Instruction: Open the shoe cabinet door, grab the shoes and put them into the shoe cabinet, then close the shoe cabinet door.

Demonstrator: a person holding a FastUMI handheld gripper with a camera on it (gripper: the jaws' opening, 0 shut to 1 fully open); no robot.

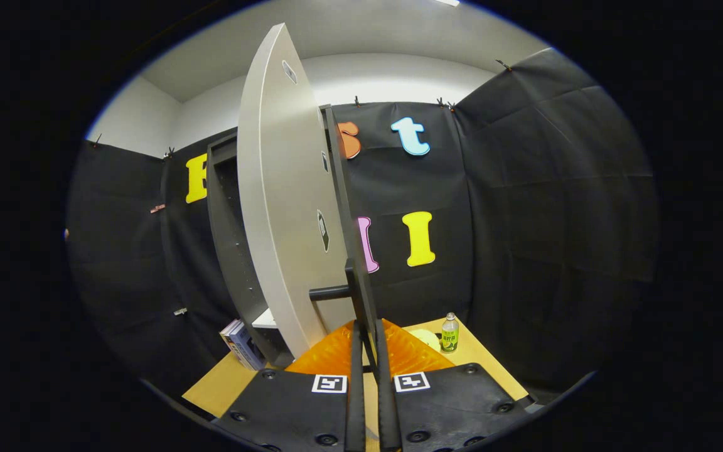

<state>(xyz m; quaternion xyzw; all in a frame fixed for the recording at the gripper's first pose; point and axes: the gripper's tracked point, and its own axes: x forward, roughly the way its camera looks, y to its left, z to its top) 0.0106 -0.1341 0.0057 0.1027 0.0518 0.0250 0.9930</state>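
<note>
Gripper fingers nearly closed, pinching the edge of the cabinet door close by the dark handle bar. Door swung partly open, standing edge-on straight ahead, tall and upright. Cabinet dark and open behind it to the left. Shoes not spotted. Likely a stiff, light panel swinging freely on its hinges; smooth face, so the handle or the edge is the sure hold. Tan table below; books left by the cabinet foot, green bottle and pale plate beyond the fingers to the right. White ceiling overhead.
</note>
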